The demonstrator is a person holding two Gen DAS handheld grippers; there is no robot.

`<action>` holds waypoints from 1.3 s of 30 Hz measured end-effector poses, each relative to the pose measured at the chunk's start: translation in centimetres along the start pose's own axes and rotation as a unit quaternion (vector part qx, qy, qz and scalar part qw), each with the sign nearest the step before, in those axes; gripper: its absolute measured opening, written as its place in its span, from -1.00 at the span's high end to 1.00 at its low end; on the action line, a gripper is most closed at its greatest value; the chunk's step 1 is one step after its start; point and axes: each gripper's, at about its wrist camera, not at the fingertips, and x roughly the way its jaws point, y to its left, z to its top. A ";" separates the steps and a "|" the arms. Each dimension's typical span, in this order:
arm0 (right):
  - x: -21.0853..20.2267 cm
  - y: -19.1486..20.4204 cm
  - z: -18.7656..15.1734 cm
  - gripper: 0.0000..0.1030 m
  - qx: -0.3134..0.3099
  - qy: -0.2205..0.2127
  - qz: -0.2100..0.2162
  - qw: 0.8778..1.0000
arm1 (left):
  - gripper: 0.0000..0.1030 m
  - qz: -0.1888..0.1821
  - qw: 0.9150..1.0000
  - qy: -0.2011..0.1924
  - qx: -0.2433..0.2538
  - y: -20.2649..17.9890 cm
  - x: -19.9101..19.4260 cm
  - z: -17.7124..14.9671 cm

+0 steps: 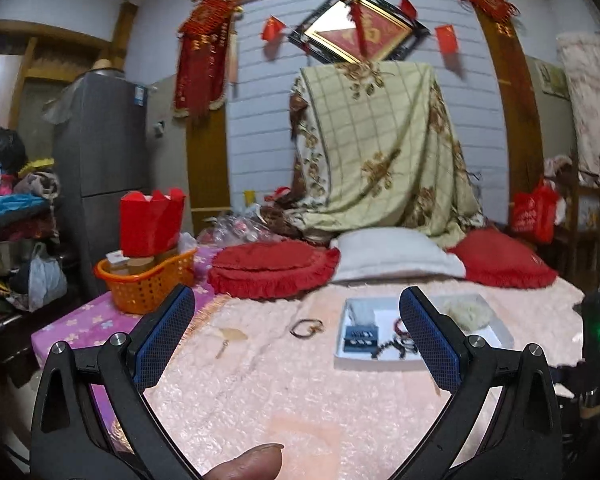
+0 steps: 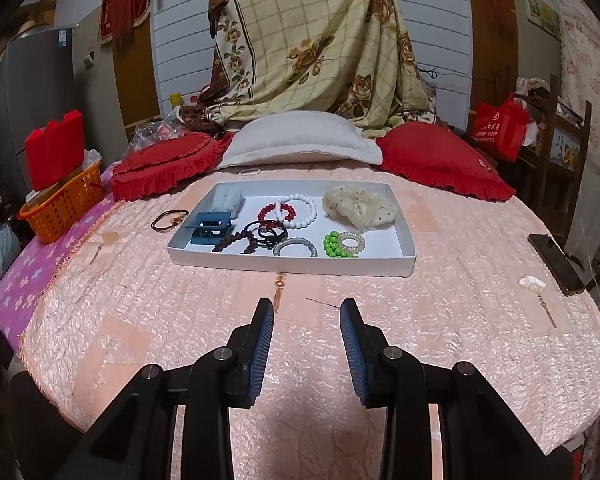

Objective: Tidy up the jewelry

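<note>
A shallow white tray lies on the pink bedspread and holds several bracelets, a blue hair claw, a cream scrunchie and a green bead bracelet. A dark bracelet lies on the spread left of the tray; it also shows in the left wrist view as the dark bracelet beside the tray. My left gripper hangs wide open above the spread, nothing between its fingers. My right gripper stands partly open and empty, short of the tray's near wall.
An orange basket with a red box sits at the bed's left edge. Red cushions and a white pillow line the far side. A phone lies at the right edge. A thumb shows at the bottom.
</note>
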 end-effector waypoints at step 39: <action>4.4 0.5 -3.0 0.36 0.005 0.079 -0.004 0.997 | -0.99 -0.013 0.971 0.238 0.015 -3.0 6.6 -6.9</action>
